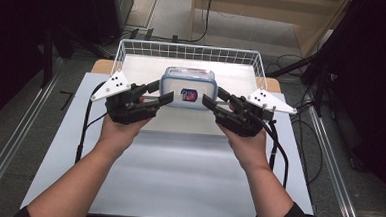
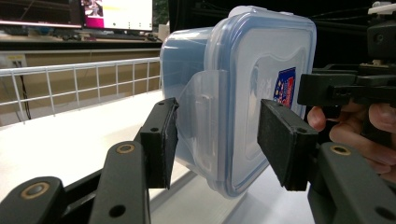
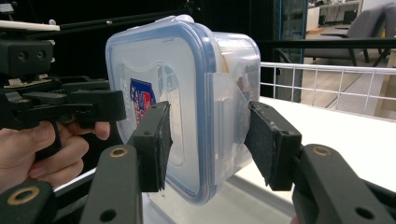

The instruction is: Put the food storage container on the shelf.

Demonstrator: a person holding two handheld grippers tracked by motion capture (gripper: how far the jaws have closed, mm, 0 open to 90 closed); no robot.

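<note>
Two claws hold one box (image 1: 188, 86) between them, one on each short end. The left claw (image 1: 162, 94) pinches the box's side latch (image 2: 198, 123), and the right claw (image 1: 212, 98) is clamped on the other end. Both hands (image 1: 120, 129) reach forward with the palms turned in. The box is held over the desk (image 1: 178, 168), just in front of the wire basket (image 1: 134, 48). What is inside the box is hard to see through its cloudy walls.
</note>
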